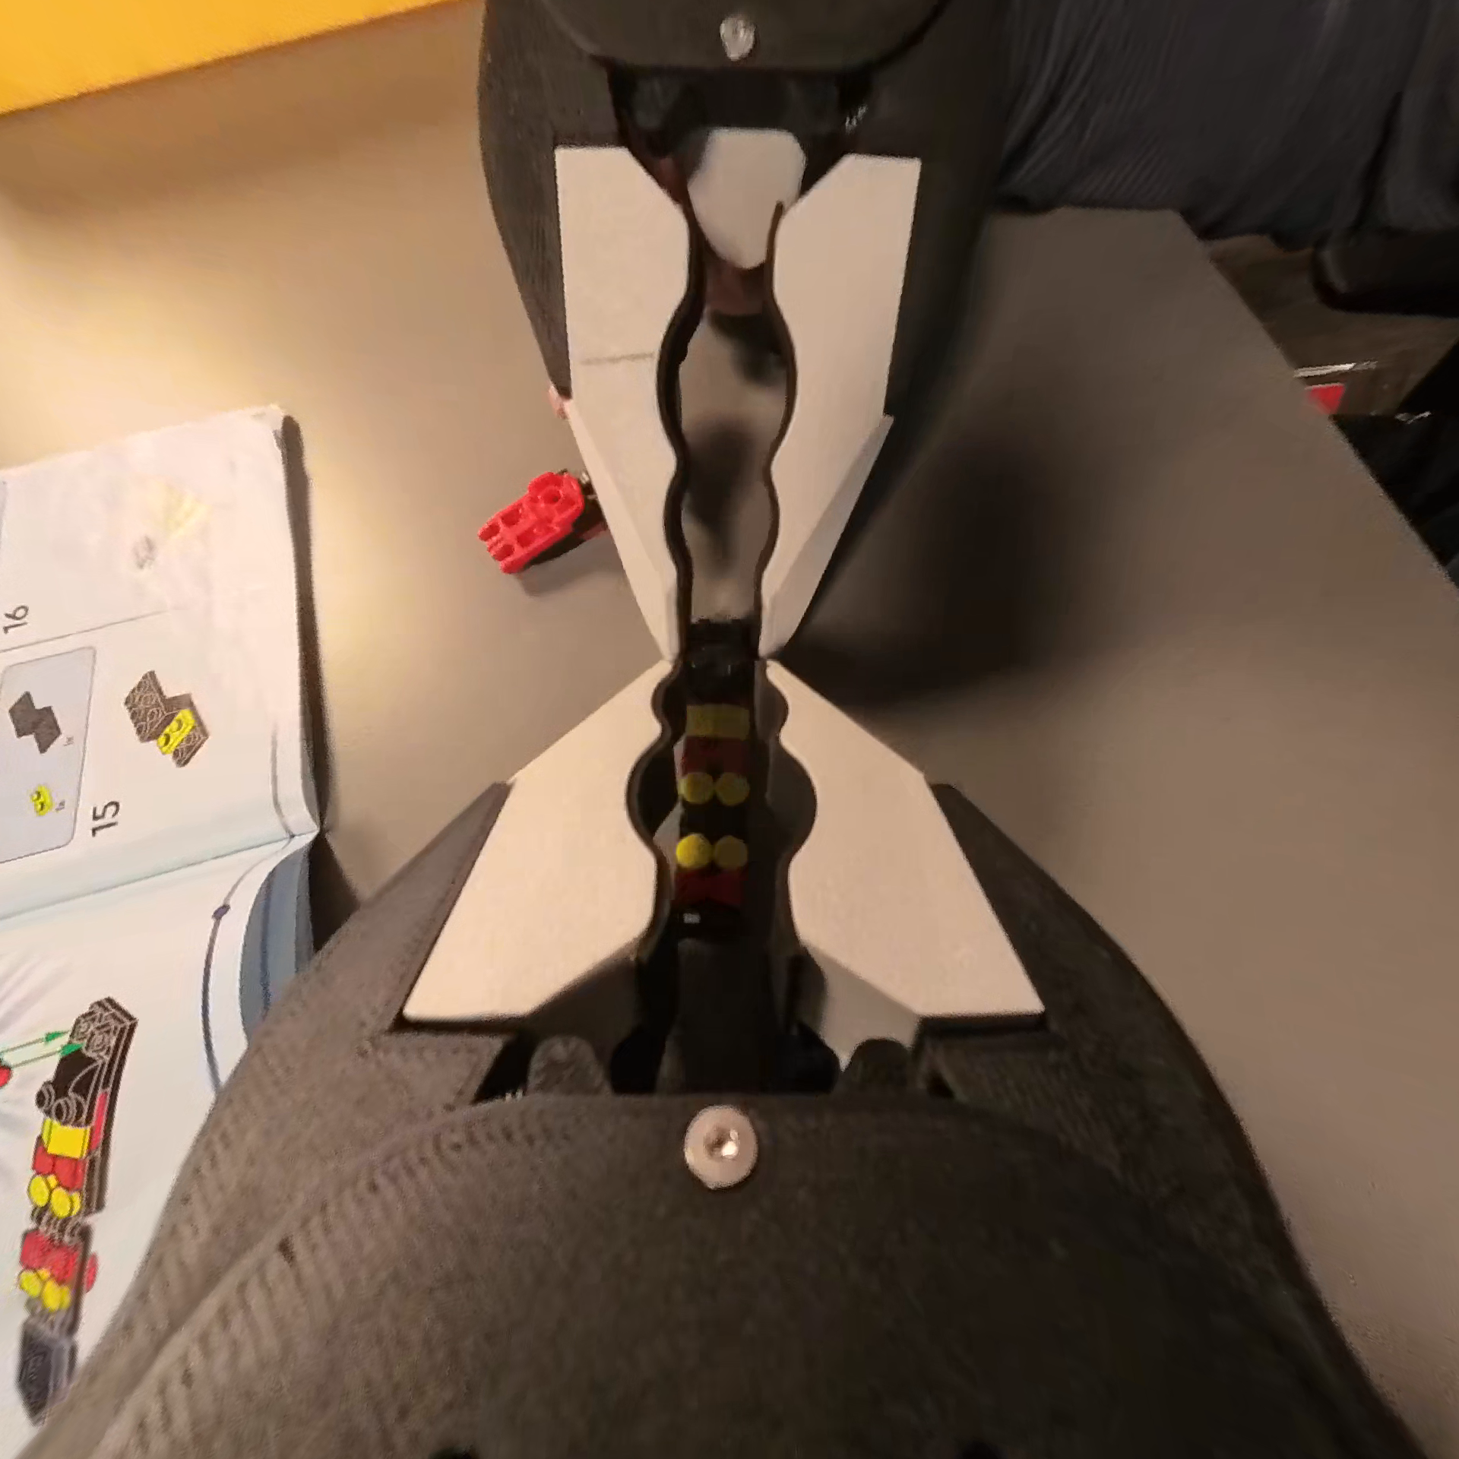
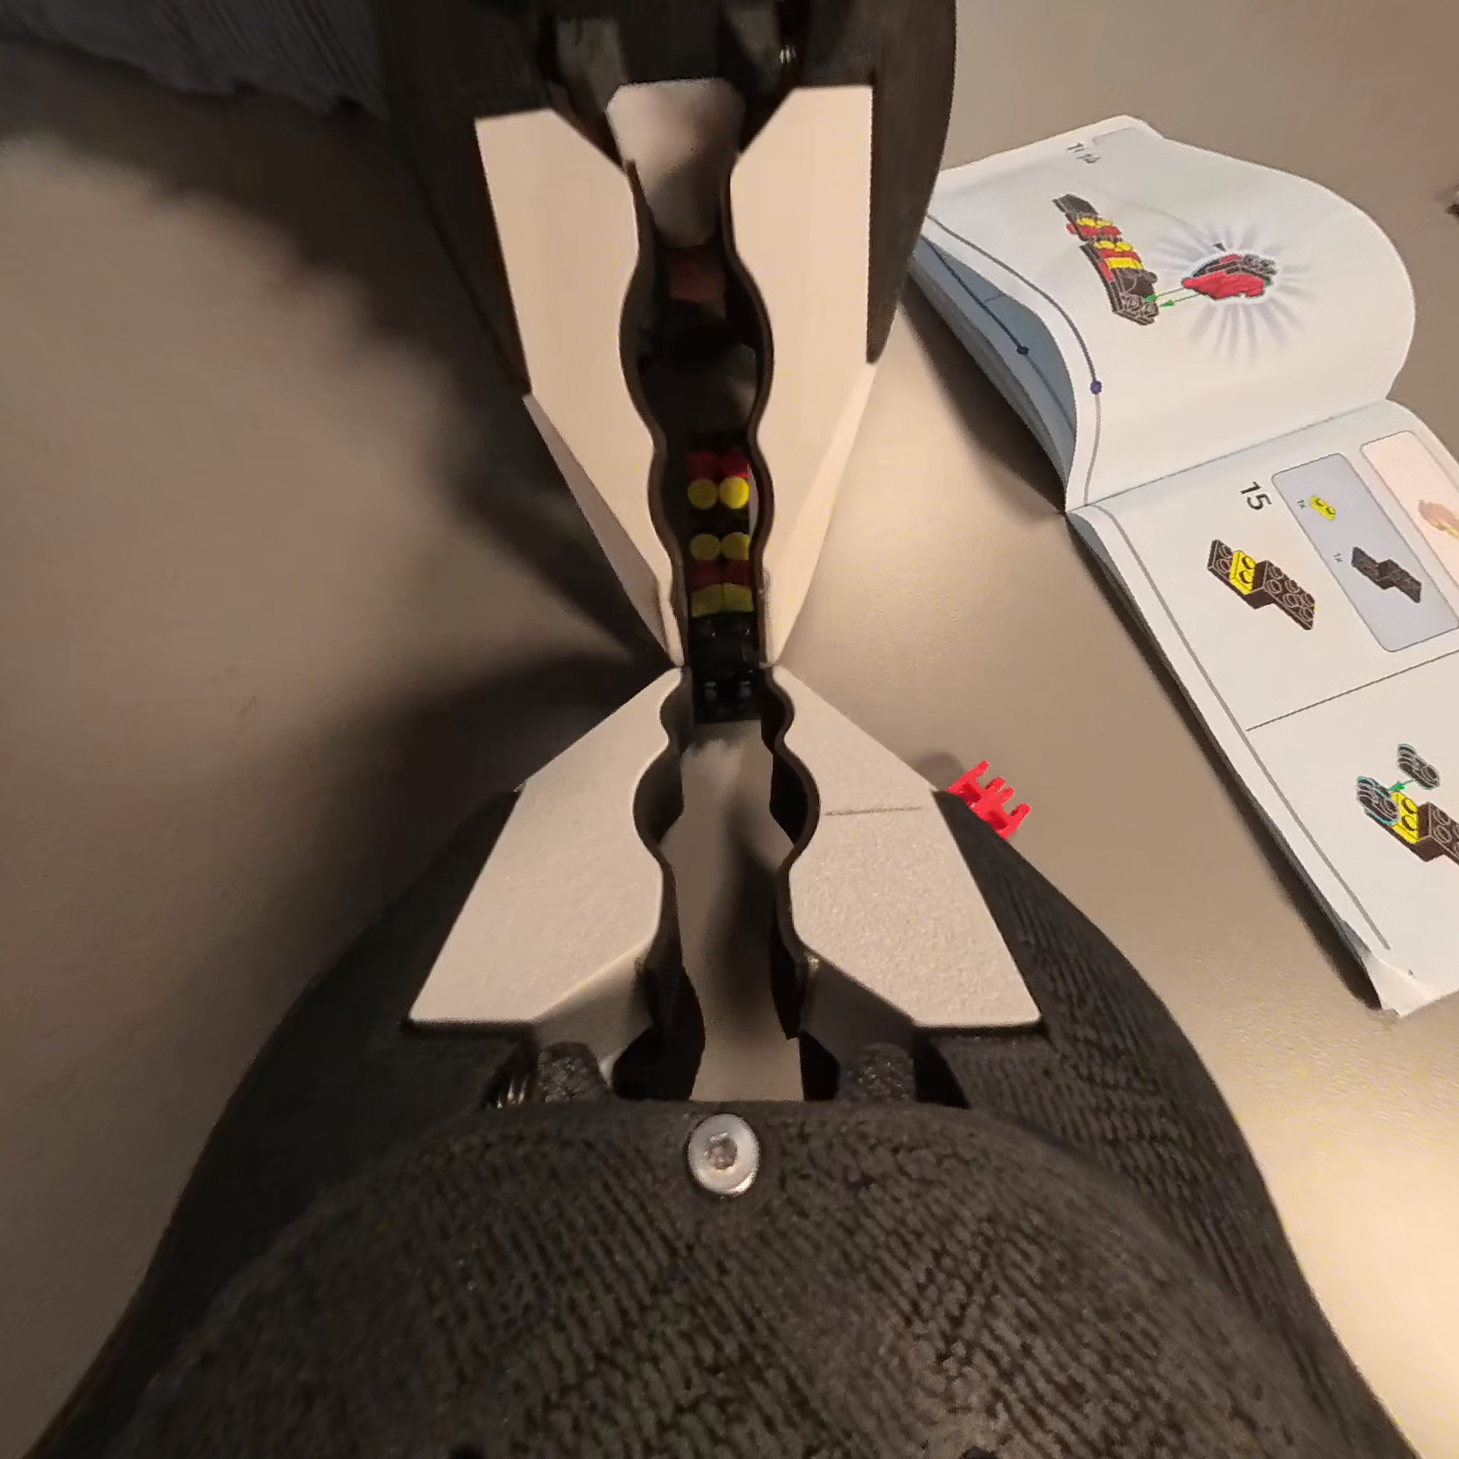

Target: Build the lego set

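Note:
A long lego assembly of black, red and yellow pieces is held between the two grippers, which face each other tip to tip above the table. My left gripper is shut on the assembly along most of its length. My right gripper is shut on its black end. In the right wrist view the assembly runs up between the left gripper's fingers. In the left wrist view the right gripper's fingers come in from the top. A loose red lego piece lies on the table; it also shows in the right wrist view.
An open instruction booklet lies on the grey table, seen also in the right wrist view. The table's edge runs along the right, with dark cloth beyond it. A yellow strip borders the far left. The grippers are tip to tip, or close to it.

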Tool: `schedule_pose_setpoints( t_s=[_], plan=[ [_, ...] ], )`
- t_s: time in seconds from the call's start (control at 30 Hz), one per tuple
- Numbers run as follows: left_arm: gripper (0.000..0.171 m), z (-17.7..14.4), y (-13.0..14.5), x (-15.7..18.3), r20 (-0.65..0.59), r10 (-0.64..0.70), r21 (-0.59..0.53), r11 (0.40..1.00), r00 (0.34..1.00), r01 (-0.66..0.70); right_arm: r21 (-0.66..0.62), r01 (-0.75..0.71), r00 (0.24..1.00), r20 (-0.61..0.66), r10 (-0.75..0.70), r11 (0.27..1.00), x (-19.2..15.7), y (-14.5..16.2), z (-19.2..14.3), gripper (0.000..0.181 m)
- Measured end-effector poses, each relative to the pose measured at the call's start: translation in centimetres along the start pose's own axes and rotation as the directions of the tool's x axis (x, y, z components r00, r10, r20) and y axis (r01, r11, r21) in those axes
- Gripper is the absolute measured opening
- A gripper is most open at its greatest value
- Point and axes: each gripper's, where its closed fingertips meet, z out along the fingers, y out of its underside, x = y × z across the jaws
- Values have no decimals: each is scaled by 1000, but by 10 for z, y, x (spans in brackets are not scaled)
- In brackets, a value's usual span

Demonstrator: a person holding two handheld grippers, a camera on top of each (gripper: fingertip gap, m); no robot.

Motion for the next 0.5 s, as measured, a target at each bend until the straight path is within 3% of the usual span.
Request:
schedule_pose_setpoints(
  t_s=[0.1, 0.23, 0.37, 0.5],
  plan=[
    [20, 0, 3, 1, 11, 34, -15, 999, 999, -34, 0, 2, 1000, -2, -2, 1000, 0, 0, 0, 15],
    [44, -4, 7, 0, 37, 63, -24, 998, 997, -62, 1, 1, 1000, -1, -1, 1000, 0, 0, 0, 15],
    [37, -10, 14, -1, -19, -11, -38, 999, 1000, 10, 1, 1, 1000, 0, -1, 1000, 0, 0, 1, 15],
    [27, -10, 15, 1, -25, 9, -37, 999, 1000, -10, 1, 7, 1000, -6, -7, 1000, 1, -1, 1, 15]
  ],
)
